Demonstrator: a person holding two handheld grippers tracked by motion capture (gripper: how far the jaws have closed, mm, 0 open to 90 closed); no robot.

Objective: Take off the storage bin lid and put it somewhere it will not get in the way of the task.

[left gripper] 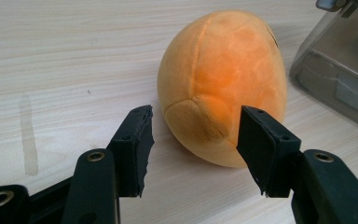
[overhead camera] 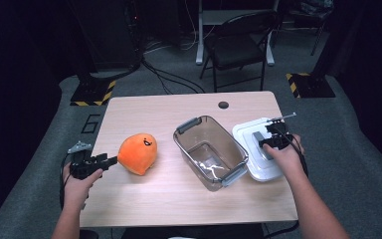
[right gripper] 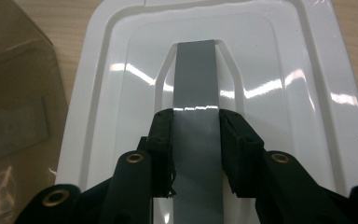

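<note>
At the lower left of the high view the left gripper (overhead camera: 110,161) is held level above the desk (overhead camera: 179,199), pointed toward the right of the frame at an orange plush toy (overhead camera: 138,153). In the left gripper view its jaws stand well apart on either side of the toy's near end (left gripper: 223,84); a gap is seen at the left jaw, while contact at the right jaw cannot be told. The toy rests on the desk left of centre, its small dark face marks turned upward.

At the centre of the high view a clear plastic bin (overhead camera: 211,152) with grey handles is set at an angle, open and without contents. A corner of it is caught at the upper right of the left gripper view and along the left edge of the right gripper view.

Right of the bin, near the desk's right edge, a white lid (overhead camera: 251,132) lies flat. The right gripper (overhead camera: 267,142) is lowered onto it from above. In the right gripper view the jaws are closed against both sides of the lid's grey handle strip (right gripper: 195,74), which runs up the middle of the frame.
</note>
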